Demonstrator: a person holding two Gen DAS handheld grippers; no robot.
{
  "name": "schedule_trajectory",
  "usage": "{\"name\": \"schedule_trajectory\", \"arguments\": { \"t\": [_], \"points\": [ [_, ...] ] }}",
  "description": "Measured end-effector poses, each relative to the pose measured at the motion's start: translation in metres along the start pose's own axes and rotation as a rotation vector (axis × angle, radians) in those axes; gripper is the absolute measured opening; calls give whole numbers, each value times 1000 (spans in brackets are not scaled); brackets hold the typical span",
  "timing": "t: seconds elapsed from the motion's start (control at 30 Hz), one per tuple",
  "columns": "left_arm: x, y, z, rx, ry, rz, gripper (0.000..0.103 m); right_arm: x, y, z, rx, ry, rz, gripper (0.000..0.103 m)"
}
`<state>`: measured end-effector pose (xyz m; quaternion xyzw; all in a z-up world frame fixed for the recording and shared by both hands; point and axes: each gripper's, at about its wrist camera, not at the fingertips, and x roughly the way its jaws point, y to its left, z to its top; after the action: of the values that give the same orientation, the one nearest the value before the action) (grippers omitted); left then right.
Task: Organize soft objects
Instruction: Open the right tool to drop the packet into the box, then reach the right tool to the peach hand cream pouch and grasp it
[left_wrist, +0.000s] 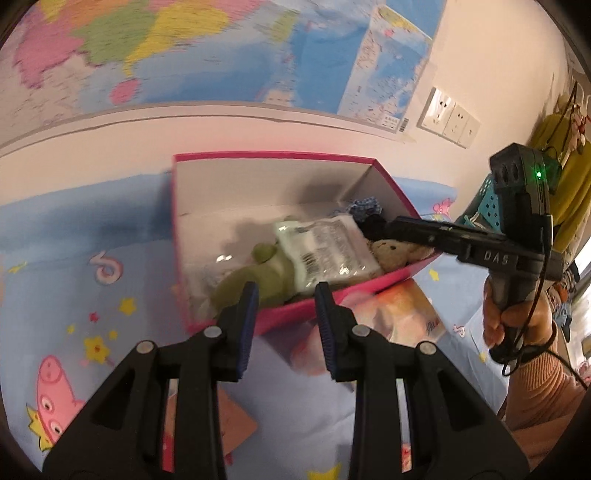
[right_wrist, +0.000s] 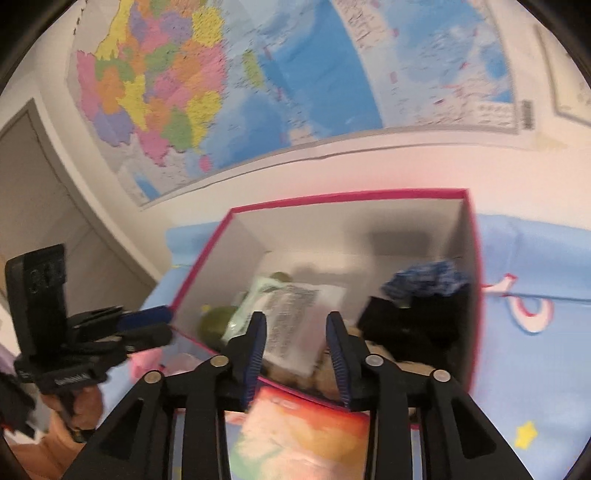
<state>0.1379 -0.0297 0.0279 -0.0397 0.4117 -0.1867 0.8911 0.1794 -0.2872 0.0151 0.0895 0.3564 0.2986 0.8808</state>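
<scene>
Left gripper (left_wrist: 284, 295) parted, empty, near pink box (left_wrist: 332, 295). Right gripper (right_wrist: 297, 332) likewise parted, empty, above white packet (right_wrist: 295, 321).

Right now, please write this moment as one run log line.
left gripper: open, empty, at pink box front wall | right gripper: open, empty, over box | inside: green plush, sealed packet, beige plush
</scene>
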Motion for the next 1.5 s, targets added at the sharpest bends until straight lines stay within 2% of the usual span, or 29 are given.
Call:
{"name": "schedule_trajectory", "arguments": {
  "t": [0.1,0.17,0.3,0.33,0.43,0.5,0.6,0.7,0.8,1.0,1.07,1.13,1.37,1.5],
  "points": [
    [-11,16,-16,-36,-1,18,33,-13,8,-6,-27,-18,36,38],
    [-15,26,-26,-63,5,32,33,-24,20,-12,-65,-31,90,38],
    [-20,48,-51,-117,29,54,33,-42,50,-31,-154,-9,247,38],
    [-21,55,-59,-138,38,54,33,-43,61,-39,-185,16,305,38],
    [-18,67,-74,-170,68,59,33,-35,85,-60,-241,102,408,39],
    [-15,71,-83,-179,90,86,33,-21,97,-72,-250,154,433,40],
    [-10,78,-93,-198,118,92,36,11,110,-86,-241,236,418,40],
    [-7,90,-101,-240,128,68,47,33,119,-95,-238,278,404,40],
    [-1,97,-105,-259,149,38,47,46,126,-99,-250,300,382,40],
    [17,85,-108,-184,192,-14,47,44,119,-98,-235,299,349,40],
    [15,78,-109,-150,192,-31,44,42,114,-97,-226,297,338,40],
    [13,67,-112,-98,192,-41,36,43,108,-97,-208,298,326,40],
    [10,24,-133,39,226,-72,34,50,94,-99,-160,315,303,40],
    [7,24,-134,25,221,-68,34,56,95,-100,-158,323,279,40]
  ]
}}
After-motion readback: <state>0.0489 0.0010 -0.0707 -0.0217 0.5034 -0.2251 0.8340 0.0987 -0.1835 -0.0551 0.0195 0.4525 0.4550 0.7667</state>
